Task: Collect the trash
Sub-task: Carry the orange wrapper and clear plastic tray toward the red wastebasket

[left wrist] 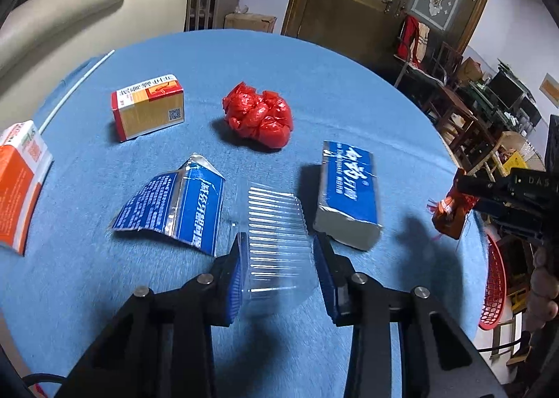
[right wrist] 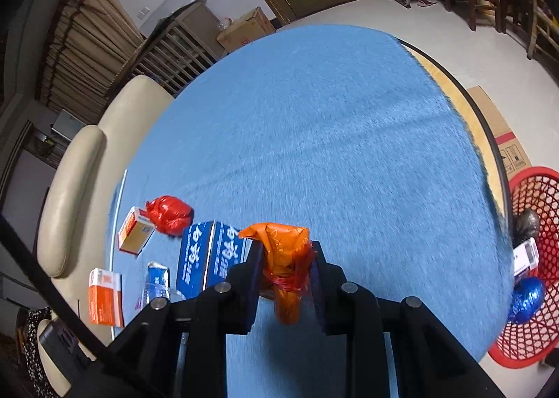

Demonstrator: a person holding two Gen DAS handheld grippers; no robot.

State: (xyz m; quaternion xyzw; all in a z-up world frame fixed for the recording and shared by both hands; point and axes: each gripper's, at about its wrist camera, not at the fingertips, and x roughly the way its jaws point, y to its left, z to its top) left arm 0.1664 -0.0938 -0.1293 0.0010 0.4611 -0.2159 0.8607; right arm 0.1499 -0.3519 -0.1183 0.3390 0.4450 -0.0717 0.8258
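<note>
We see both grippers angled steeply down at the blue tabletop (left wrist: pixel 314 76). The left gripper (left wrist: pixel 279 268) has its 2 fingers (left wrist: pixel 236 279) closed against the sides of a clear ribbed plastic cup (left wrist: pixel 276 244), which lies on its side on the cloth between a torn blue carton (left wrist: pixel 181 205) and a blue tissue pack (left wrist: pixel 349 192). The right gripper (right wrist: pixel 284 272) is clamped on an orange wrapper (right wrist: pixel 286 258), a crumpled twist bound with red string that sticks up above the fingertips and hangs below them. The left wrist view alone shows the right gripper from the side, at the right edge of the tabletop, with part of a hand (left wrist: pixel 543 282) on its handle. It also shows a crumpled red plastic bag (left wrist: pixel 258 118), a yellow and red box (left wrist: pixel 148 109) and an orange and white box (left wrist: pixel 19 185) spread over the cloth. The right wrist view alone looks into the red mesh basket (right wrist: pixel 538 335) on the floor past the tabletop's right edge, where a blue foil ball (right wrist: pixel 527 298) and a small white box (right wrist: pixel 524 254) lie.
</note>
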